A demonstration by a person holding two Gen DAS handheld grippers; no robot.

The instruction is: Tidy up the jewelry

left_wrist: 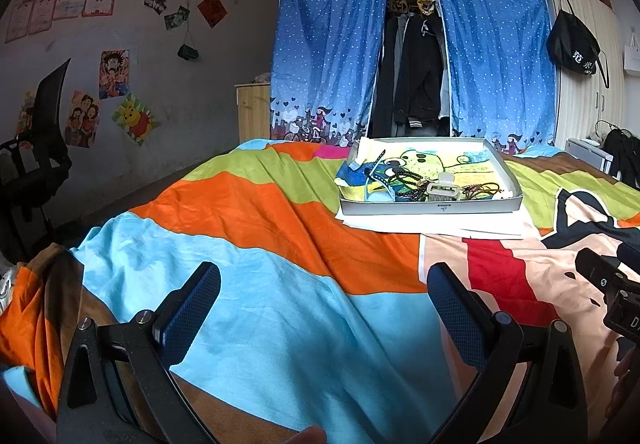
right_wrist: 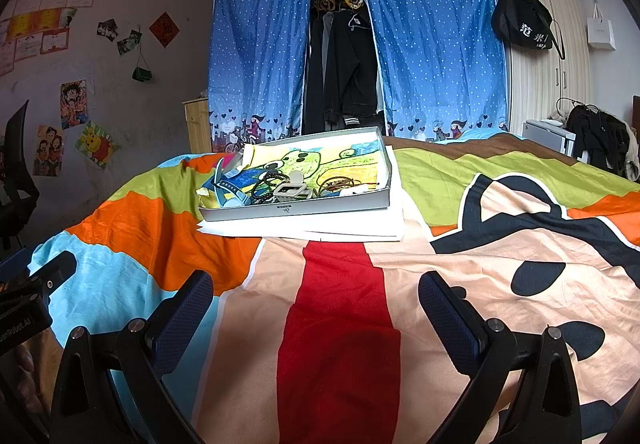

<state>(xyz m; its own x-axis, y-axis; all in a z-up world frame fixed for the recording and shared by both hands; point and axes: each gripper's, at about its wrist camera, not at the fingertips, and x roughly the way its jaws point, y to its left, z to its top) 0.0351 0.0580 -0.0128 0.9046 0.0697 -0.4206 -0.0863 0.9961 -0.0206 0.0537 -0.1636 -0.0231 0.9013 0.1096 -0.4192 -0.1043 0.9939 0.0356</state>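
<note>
A shallow grey box tray (left_wrist: pixel 432 208) (right_wrist: pixel 296 211) sits on white paper sheets on the bed. Inside it lie a colourful drawing, a pile of dark beaded bracelets (left_wrist: pixel 404 179) (right_wrist: pixel 268 181), a pale hair claw clip (left_wrist: pixel 442 189) (right_wrist: pixel 290 189), brown cord bands (left_wrist: pixel 484 191) (right_wrist: pixel 340 183) and a blue strap (left_wrist: pixel 378 183) (right_wrist: pixel 230 189). My left gripper (left_wrist: pixel 324 284) is open and empty, low over the bedspread, well short of the tray. My right gripper (right_wrist: pixel 316 290) is open and empty, also short of the tray.
The bed has a bright striped and cartoon-print cover (left_wrist: pixel 260 244) (right_wrist: pixel 500 264). A blue curtained wardrobe (left_wrist: pixel 412 43) (right_wrist: pixel 352 43) stands behind the bed. A black office chair (left_wrist: pixel 36 147) is at left. The right gripper's body (left_wrist: pixel 612 284) shows at the right edge.
</note>
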